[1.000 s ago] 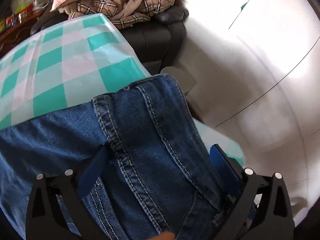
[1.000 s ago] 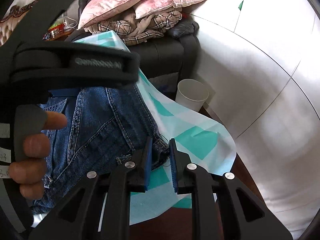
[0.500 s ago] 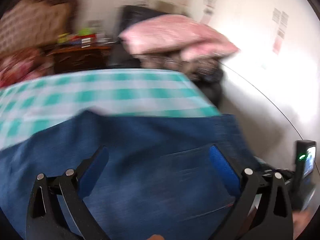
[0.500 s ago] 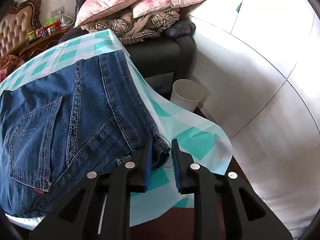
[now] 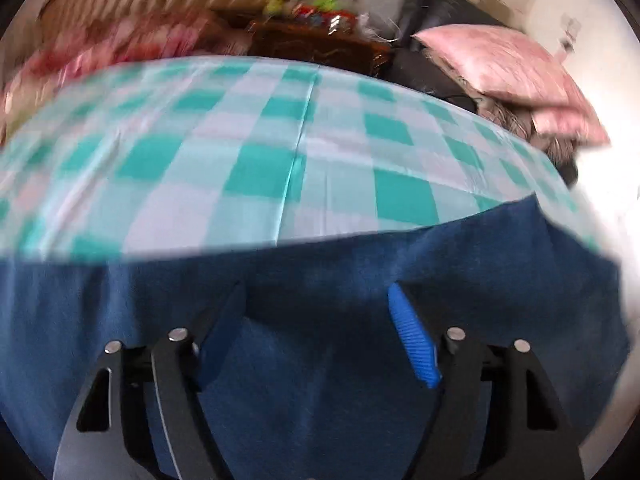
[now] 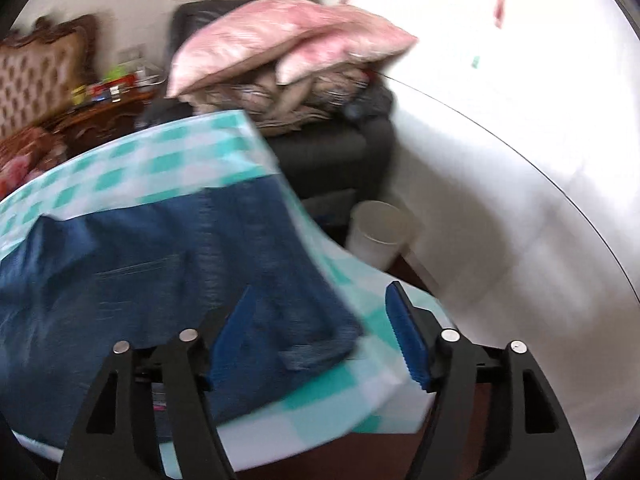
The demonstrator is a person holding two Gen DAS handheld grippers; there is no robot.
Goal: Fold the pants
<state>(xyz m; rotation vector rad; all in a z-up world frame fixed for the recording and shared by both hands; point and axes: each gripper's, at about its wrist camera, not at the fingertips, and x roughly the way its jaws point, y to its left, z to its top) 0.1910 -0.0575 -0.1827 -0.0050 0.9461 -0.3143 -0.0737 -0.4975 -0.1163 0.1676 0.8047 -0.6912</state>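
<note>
**Both claws free above the denim, corner just let go**

Right gripper (image 6: pixel 318 320) has its jaws opening, and the pads no longer press on anything: the near right corner of the jeans (image 6: pixel 168 264) lies on the cloth beneath and between the two blue pads, loose. Left gripper (image 5: pixel 316 332) has its jaws closing, yet they stand well apart with only flat denim showing under them; nothing is pinched there, though motion blur hides the fine detail.

The jeans lie on the green-and-white checked tablecloth (image 5: pixel 248 152), filling the near part of the table. In the right wrist view the folded bundle runs away to the left from the claw, with its right edge along the table's right side, where the cloth hangs down toward a white bin (image 6: pixel 380 232) on the floor. In the left wrist view the far edge of the denim (image 5: pixel 320 272) runs across the whole picture from left to right, bare cloth beyond it.

So the long axis looks to run left to right. Judging by that, the right claw is the nearer one to the right end, the left to the wide middle. A further fold would likely carry one end over toward the other.
</note>
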